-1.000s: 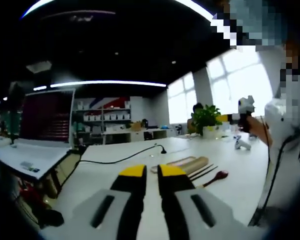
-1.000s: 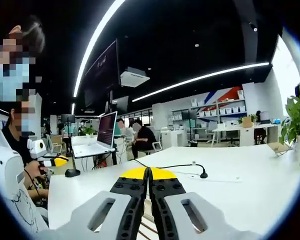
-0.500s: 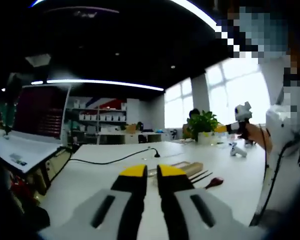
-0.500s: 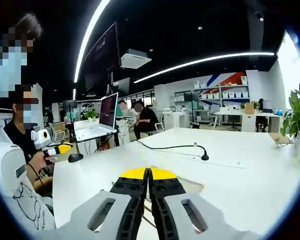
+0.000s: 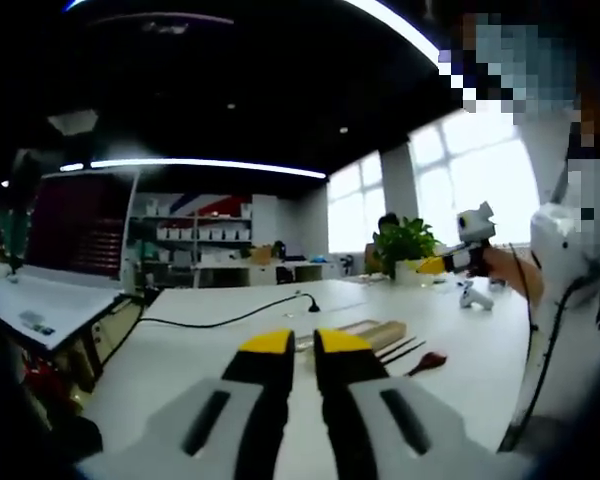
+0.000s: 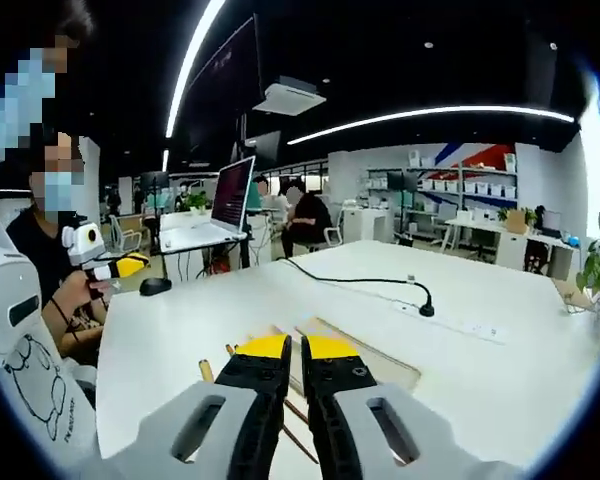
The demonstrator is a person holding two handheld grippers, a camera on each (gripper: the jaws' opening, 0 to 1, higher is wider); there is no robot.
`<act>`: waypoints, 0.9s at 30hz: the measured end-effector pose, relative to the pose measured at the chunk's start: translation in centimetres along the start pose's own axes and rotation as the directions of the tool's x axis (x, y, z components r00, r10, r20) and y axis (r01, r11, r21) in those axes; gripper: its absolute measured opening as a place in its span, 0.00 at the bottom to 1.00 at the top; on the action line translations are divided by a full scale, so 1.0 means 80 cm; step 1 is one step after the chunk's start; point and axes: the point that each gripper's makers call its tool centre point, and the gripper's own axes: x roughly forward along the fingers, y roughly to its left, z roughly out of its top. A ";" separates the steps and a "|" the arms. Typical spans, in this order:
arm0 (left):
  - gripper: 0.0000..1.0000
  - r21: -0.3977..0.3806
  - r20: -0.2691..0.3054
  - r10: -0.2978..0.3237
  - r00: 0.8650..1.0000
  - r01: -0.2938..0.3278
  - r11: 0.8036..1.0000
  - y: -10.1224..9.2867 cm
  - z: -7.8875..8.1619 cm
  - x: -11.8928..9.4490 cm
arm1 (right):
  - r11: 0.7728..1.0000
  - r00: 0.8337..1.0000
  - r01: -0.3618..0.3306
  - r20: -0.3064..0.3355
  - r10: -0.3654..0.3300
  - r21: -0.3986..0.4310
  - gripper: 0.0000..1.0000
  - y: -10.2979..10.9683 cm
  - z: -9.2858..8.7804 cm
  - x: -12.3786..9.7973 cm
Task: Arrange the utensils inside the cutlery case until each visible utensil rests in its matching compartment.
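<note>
We hover both grippers, left gripper (image 5: 292, 345) fingers slightly apart and right gripper (image 6: 292, 350) fingers nearly together, both empty; next we descend toward the cutlery case (image 5: 365, 332) at frame centre on the counter (image 5: 200, 345).

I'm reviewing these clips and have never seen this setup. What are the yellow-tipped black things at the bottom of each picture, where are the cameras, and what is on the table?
A person holds a two-jaw tool in each hand, and a fisheye camera rides on each tool.

The left gripper rises from the bottom of the left gripper view, its jaws slightly apart and holding nothing. The right gripper rises likewise in the right gripper view, jaws nearly closed and empty.

On the white table lie a flat wooden cutlery case, dark chopsticks and a red spoon, all loose beside the case. A black cable crosses the table.

Each view also catches the other hand's tool at its edge.
</note>
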 end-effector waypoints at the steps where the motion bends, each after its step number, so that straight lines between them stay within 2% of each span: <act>1: 0.08 -0.002 0.002 0.000 1.000 0.000 1.000 0.000 0.000 0.000 | 1.000 1.000 -0.005 -0.008 0.005 -0.003 0.03 0.002 -0.001 0.003; 4: 0.08 -0.003 -0.002 0.002 1.000 -0.002 1.000 0.001 -0.006 0.000 | 1.000 0.999 -0.020 -0.036 0.019 -0.020 0.03 0.007 -0.008 0.011; 9: 0.08 -0.021 -0.033 -0.004 0.999 0.003 1.000 -0.004 -0.028 0.001 | 0.997 0.995 -0.049 -0.088 0.043 -0.060 0.03 0.018 -0.021 0.023; 10: 0.08 -0.023 -0.036 -0.007 0.999 0.006 1.000 -0.004 -0.030 0.000 | 0.996 0.995 -0.041 -0.097 0.034 -0.074 0.06 0.016 -0.023 0.026; 12: 0.08 -0.025 -0.037 -0.008 0.999 0.007 1.000 -0.003 -0.031 -0.002 | 0.995 0.994 -0.028 -0.110 0.017 -0.098 0.11 0.014 -0.026 0.030; 17: 0.08 -0.036 -0.020 0.001 1.000 -0.001 0.999 0.007 -0.027 -0.009 | 0.991 0.990 -0.045 -0.138 0.027 -0.125 0.10 0.017 -0.030 0.041; 20: 0.08 -0.047 -0.019 -0.001 1.000 0.000 0.999 0.008 -0.030 -0.009 | 0.985 0.982 -0.070 -0.184 0.041 -0.159 0.05 0.024 -0.036 0.049; 21: 0.08 -0.052 -0.023 -0.002 1.000 0.001 0.999 0.008 -0.033 -0.009 | 0.981 0.976 -0.109 -0.204 0.075 -0.160 0.00 0.033 -0.039 0.050; 23: 0.07 -0.069 -0.037 -0.014 0.999 0.012 0.998 0.005 -0.038 -0.009 | 0.979 0.969 -0.152 -0.218 0.120 -0.136 0.00 0.044 -0.040 0.055; 27: 0.07 -0.069 -0.038 -0.026 0.999 0.023 0.997 0.003 -0.039 -0.009 | 0.973 0.958 -0.163 -0.262 0.117 -0.164 0.04 0.046 -0.046 0.064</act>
